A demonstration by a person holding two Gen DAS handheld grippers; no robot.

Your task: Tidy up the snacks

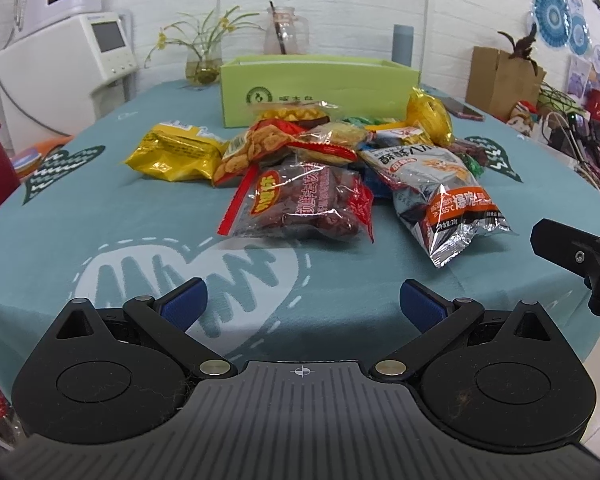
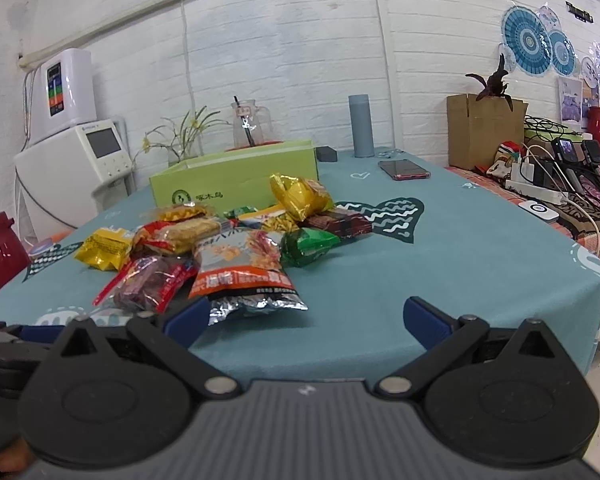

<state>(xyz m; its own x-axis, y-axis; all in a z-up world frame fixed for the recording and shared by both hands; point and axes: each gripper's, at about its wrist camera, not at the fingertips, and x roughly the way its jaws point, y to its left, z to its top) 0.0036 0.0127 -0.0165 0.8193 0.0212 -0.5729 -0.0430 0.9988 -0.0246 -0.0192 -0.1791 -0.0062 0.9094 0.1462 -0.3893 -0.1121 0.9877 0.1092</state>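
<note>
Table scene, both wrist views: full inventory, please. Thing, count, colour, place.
Snack packets: about a dozen, mixed colours, heaped mid-table.
Box: 1, light green, behind the heap.
Tablecloth: 1, teal, covers the table.
Phone: 1, dark, far right of table.
Cylinder: 1, grey, upright at back.
Glass jug: 1, clear, behind box.
Cardboard box: 1, brown, right of table.
Left gripper: open, empty.
Right gripper: open, empty.

White brick-pattern walls (image 2: pixel 284 60) enclose the room. A teal tablecloth with heart prints (image 2: pixel 460 264) covers the table. A white water dispenser (image 2: pixel 72 168) stands at left; a cardboard box (image 2: pixel 480 132) and blue paper fans (image 2: pixel 528 42) sit at right.
</note>
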